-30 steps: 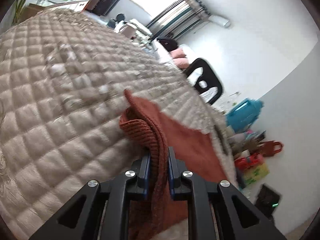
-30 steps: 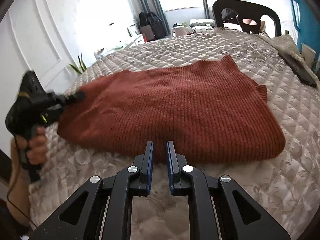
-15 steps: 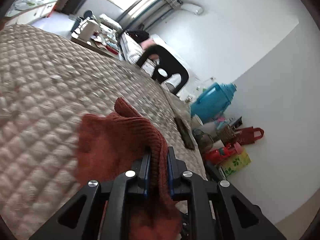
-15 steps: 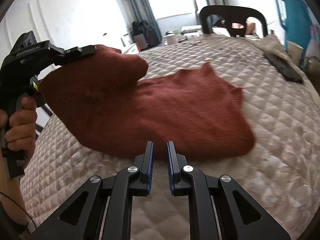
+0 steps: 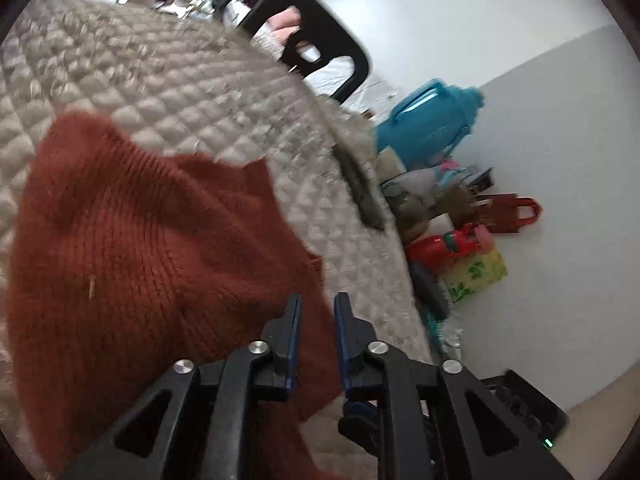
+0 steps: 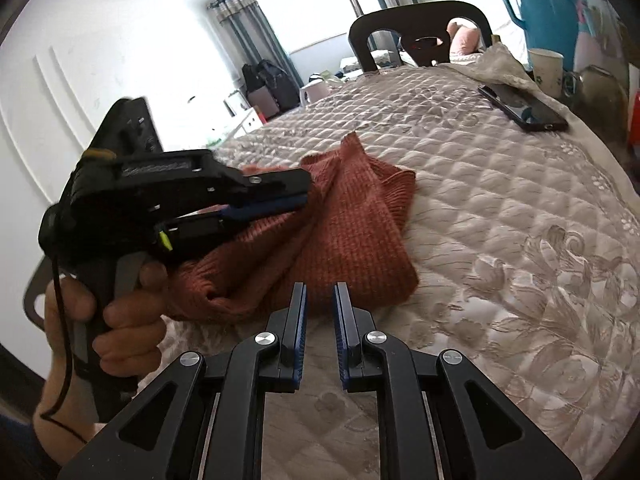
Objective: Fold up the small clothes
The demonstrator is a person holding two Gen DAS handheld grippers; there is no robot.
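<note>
Left tool point(image 5: 317, 300) has just been opening its jaws, and they now stand slightly apart. In its own view the rust-red knit point(image 5: 140, 248) lies under and ahead of the fingers and shows through the gap, but the pads do not press on it. From the right wrist view the same tool reaches in from the left, held in a hand point(image 6: 120, 308) wrapped around its grip. Its fingertips lie over the top layer of the knit, which is doubled over itself into a bunched, uneven heap with one pointed corner sticking up at the far side.

The right tool point(image 6: 320, 290) points at the near edge of the heap, its jaws a narrow gap apart with nothing between them. The tips are just short of the fabric.

The knit rests on a pale quilted cover point(image 6: 500, 208), towards its left part. A dark phone point(image 6: 524, 108) lies flat on the cover, well apart from the knit, near the far right edge, with a white cup point(image 6: 550, 68) beyond it. A black chair point(image 6: 420, 20) stands at the far end.
</note>
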